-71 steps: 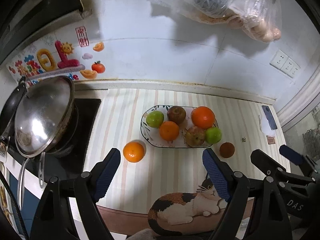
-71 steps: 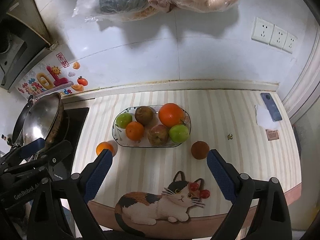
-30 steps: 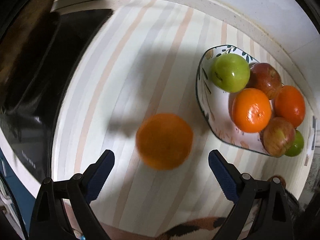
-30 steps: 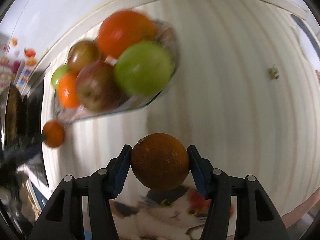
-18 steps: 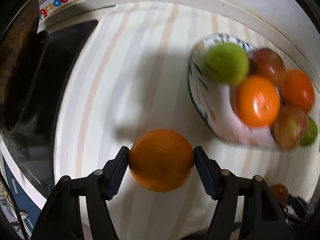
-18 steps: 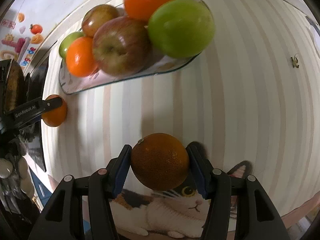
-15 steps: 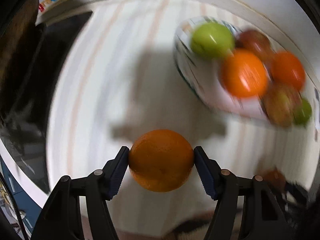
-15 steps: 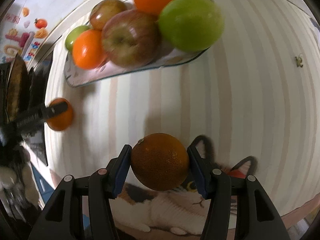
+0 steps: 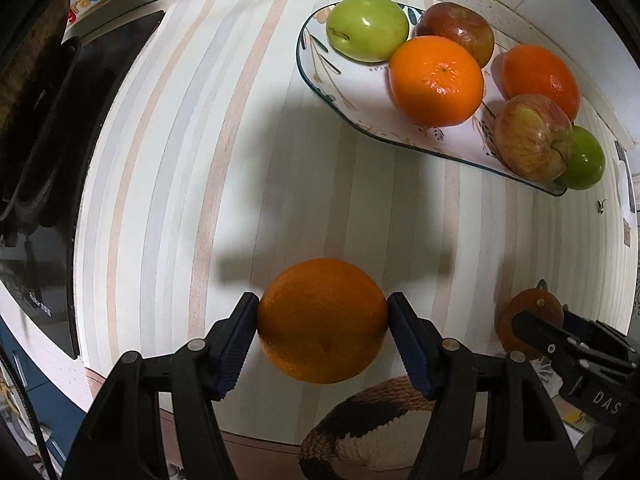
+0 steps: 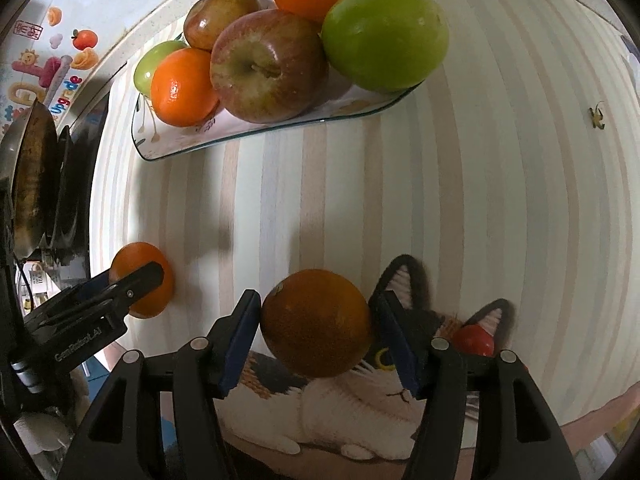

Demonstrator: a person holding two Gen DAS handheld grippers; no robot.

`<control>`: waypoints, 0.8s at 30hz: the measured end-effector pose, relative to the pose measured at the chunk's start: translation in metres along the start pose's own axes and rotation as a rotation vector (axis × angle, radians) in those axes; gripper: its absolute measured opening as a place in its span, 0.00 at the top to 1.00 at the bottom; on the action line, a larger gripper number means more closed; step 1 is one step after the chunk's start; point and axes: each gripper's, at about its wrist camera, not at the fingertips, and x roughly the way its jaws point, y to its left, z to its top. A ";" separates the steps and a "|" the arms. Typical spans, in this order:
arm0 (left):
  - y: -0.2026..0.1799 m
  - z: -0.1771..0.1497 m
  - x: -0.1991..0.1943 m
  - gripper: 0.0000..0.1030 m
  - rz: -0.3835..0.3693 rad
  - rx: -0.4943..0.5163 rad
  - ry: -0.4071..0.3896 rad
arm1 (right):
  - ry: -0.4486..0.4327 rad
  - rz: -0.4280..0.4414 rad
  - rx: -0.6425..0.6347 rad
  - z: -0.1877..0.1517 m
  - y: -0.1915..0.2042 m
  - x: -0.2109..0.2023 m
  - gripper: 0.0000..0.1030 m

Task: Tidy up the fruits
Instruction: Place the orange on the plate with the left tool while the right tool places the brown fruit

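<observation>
At the far left of the left wrist view a dark stovetop (image 9: 48,128) runs down the edge of the striped counter (image 9: 192,160). At bottom centre the left gripper (image 9: 322,330) pinches a bright orange (image 9: 322,320), both blue pads pressed flat against its sides. The glass plate (image 9: 344,108) sits at upper right, already crowded with six fruits (two green apples, two red ones, two oranges).

In the right wrist view, that plate (image 10: 168,152) fills the upper middle. The right gripper (image 10: 316,332) at bottom centre has a darker, brownish orange (image 10: 316,322) between its pads, over the cat-print mat (image 10: 360,400). Its jaws are opening: the left pad touches the skin, while a slim gap shows at the right pad.

My worry is that darker fruit. If it is off the counter, it could drop and roll toward the edge. And with the plate so full, a careless placement may nudge a green apple (image 10: 384,36) off the rim.
</observation>
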 end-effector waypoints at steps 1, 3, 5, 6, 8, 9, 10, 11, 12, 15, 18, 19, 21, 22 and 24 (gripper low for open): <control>0.001 0.000 0.000 0.38 0.000 -0.001 0.000 | 0.008 0.003 -0.001 0.000 0.000 0.002 0.38; 0.001 -0.001 0.000 0.38 -0.005 -0.003 0.000 | 0.017 0.004 -0.012 -0.003 0.003 0.005 0.39; 0.001 0.008 -0.001 0.38 -0.007 0.001 -0.007 | 0.008 -0.004 -0.026 -0.006 0.006 0.005 0.42; 0.001 0.009 -0.004 0.38 -0.010 0.003 -0.014 | 0.007 -0.010 -0.030 -0.007 0.007 0.005 0.42; 0.000 0.012 -0.015 0.38 -0.024 0.006 -0.032 | -0.002 -0.006 -0.026 -0.006 0.010 0.003 0.42; 0.000 0.015 -0.021 0.38 -0.032 0.007 -0.042 | -0.007 0.001 -0.023 -0.004 0.011 0.001 0.42; 0.000 0.018 -0.028 0.38 -0.040 0.008 -0.052 | -0.015 0.009 -0.020 -0.002 0.012 -0.004 0.42; 0.001 0.023 -0.037 0.38 -0.054 0.008 -0.069 | -0.033 0.027 -0.014 0.003 0.013 -0.012 0.42; 0.001 0.027 -0.044 0.38 -0.065 0.008 -0.082 | -0.045 0.043 -0.009 0.005 0.011 -0.021 0.42; 0.002 0.046 -0.065 0.38 -0.081 0.018 -0.121 | -0.101 0.110 0.013 0.027 0.012 -0.055 0.42; 0.005 0.071 -0.074 0.38 -0.092 0.015 -0.143 | -0.148 0.146 0.009 0.057 0.019 -0.082 0.42; 0.005 0.074 -0.073 0.38 -0.097 0.008 -0.142 | -0.162 0.152 0.003 0.070 0.023 -0.090 0.42; 0.008 0.090 -0.067 0.38 -0.113 -0.015 -0.130 | -0.177 0.144 -0.013 0.092 0.029 -0.099 0.42; 0.008 0.100 -0.061 0.38 -0.120 -0.023 -0.116 | -0.179 0.130 -0.028 0.105 0.034 -0.102 0.42; 0.010 0.108 -0.051 0.38 -0.147 -0.049 -0.085 | -0.170 0.108 -0.044 0.122 0.040 -0.102 0.42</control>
